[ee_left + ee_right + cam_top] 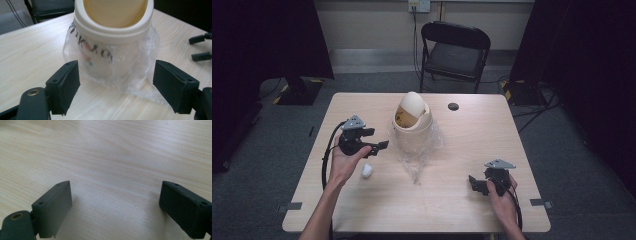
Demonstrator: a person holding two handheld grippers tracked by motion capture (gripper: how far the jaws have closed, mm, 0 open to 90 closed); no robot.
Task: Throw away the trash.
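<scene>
A small cream bin (412,120) with a swing lid stands at the middle of the wooden table (462,145). A clear plastic bag (419,152) sits crumpled around its base. In the left gripper view the bin (112,27) rises close ahead, and the printed bag (140,75) wraps its lower part. My left gripper (382,146) is just left of the bin and points at it, open (116,85) and empty. A small white wad (367,171) lies by my left wrist. My right gripper (474,184) rests near the front right, open (115,205) over bare wood.
A black folding chair (455,50) stands behind the table. A dark round grommet (453,106) sits in the tabletop right of the bin. Dark curtains hang on both sides. The right gripper (200,47) shows far off in the left gripper view.
</scene>
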